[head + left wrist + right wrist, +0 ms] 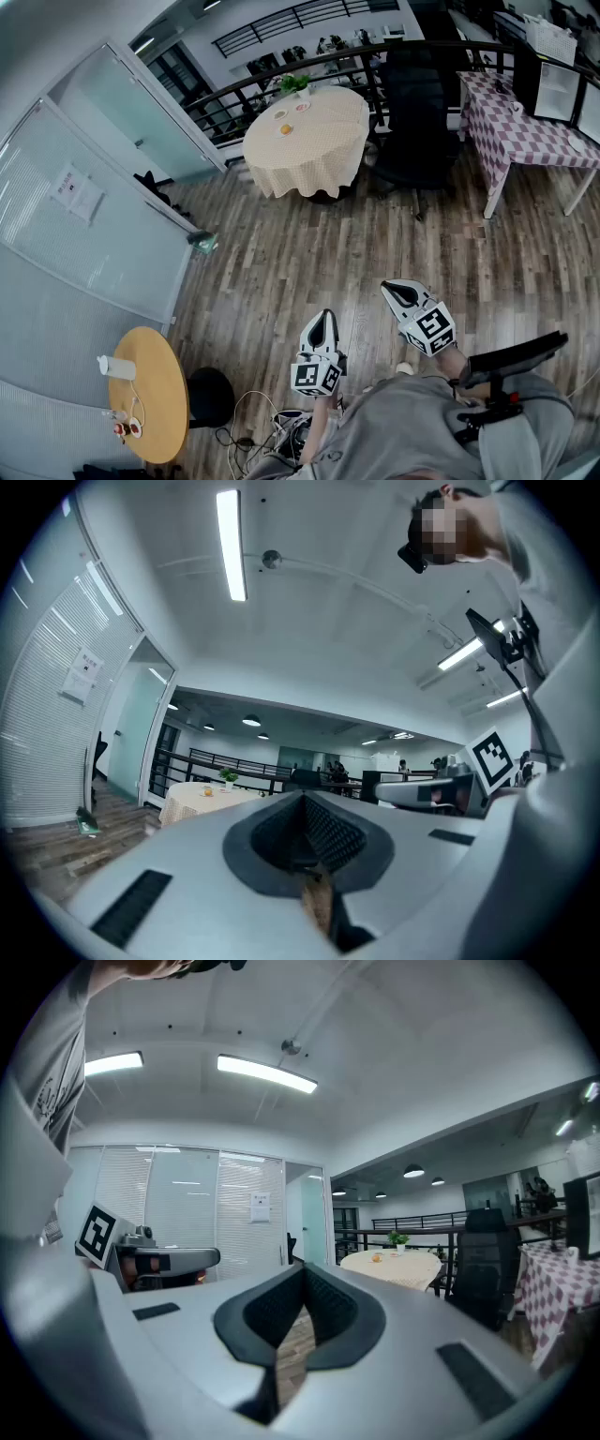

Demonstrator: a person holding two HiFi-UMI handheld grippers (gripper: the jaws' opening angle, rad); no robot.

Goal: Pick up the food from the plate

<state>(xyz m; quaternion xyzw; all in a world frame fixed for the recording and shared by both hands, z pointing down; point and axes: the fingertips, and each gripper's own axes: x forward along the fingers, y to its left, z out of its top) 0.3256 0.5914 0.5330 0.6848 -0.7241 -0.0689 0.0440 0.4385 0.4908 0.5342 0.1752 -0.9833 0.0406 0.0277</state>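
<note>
Both claws held low and level over the wooden floor [281, 272], side by side, close to my body. Left claw [324, 321]: jaws together, nothing between them. Right claw [392, 289]: tips also meet, empty. The food [286, 129], a small orange piece, sits on a plate [280, 132] on the round cloth-covered table [319, 155] across the room, well apart from both claws. A potted plant [296, 82] stands at that table's far edge.

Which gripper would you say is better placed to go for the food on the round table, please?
Left, marginally: the left gripper sits more in line with the round table than the right gripper; both are shut, empty and far away.
</note>
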